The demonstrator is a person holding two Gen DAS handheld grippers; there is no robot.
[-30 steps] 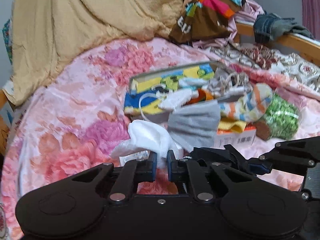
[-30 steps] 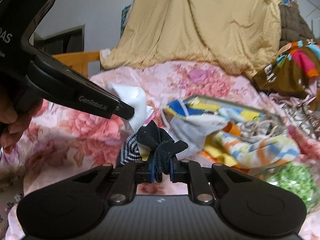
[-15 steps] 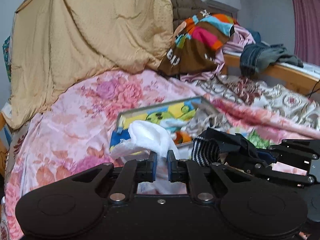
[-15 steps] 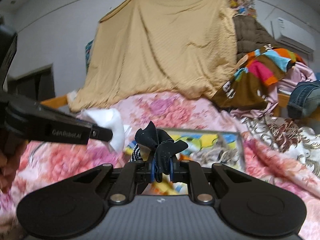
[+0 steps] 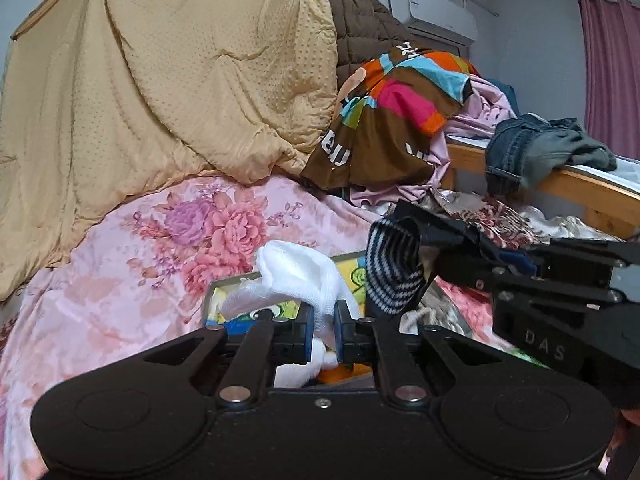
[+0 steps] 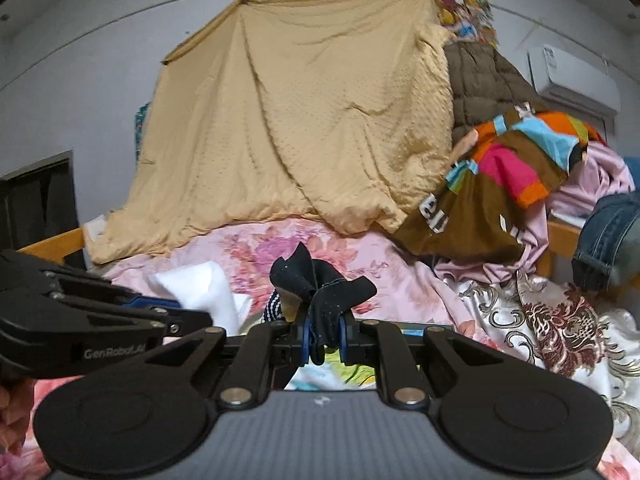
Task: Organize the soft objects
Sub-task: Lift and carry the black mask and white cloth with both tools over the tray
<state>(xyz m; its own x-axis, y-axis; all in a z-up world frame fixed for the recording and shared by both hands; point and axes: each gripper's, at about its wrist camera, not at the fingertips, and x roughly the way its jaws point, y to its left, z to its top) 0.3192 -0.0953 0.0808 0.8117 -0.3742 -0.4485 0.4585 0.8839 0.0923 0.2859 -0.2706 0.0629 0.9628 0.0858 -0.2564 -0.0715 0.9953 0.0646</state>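
My left gripper [image 5: 322,330] is shut on a white sock [image 5: 300,276] and holds it raised above the bed; the sock also shows in the right wrist view [image 6: 200,292]. My right gripper [image 6: 323,334] is shut on a black sock with a striped cuff [image 6: 320,292], also held up. That sock [image 5: 394,272] and the right gripper [image 5: 520,270] appear at the right of the left wrist view. The left gripper [image 6: 188,316] shows at the left of the right wrist view. Below both lies a cartoon-printed box [image 5: 224,292], mostly hidden.
A pink floral bedspread [image 5: 140,272] covers the bed. A tan quilt [image 5: 160,80] hangs behind it. A heap of clothes with a colourful brown garment [image 5: 392,128] lies at the right, and jeans [image 5: 532,148] drape over a wooden rail [image 5: 592,188].
Both grippers have risen and tilted up with their socks. The open box and the loose items on the bed have dropped out of sight below. The two grippers stay side by side.
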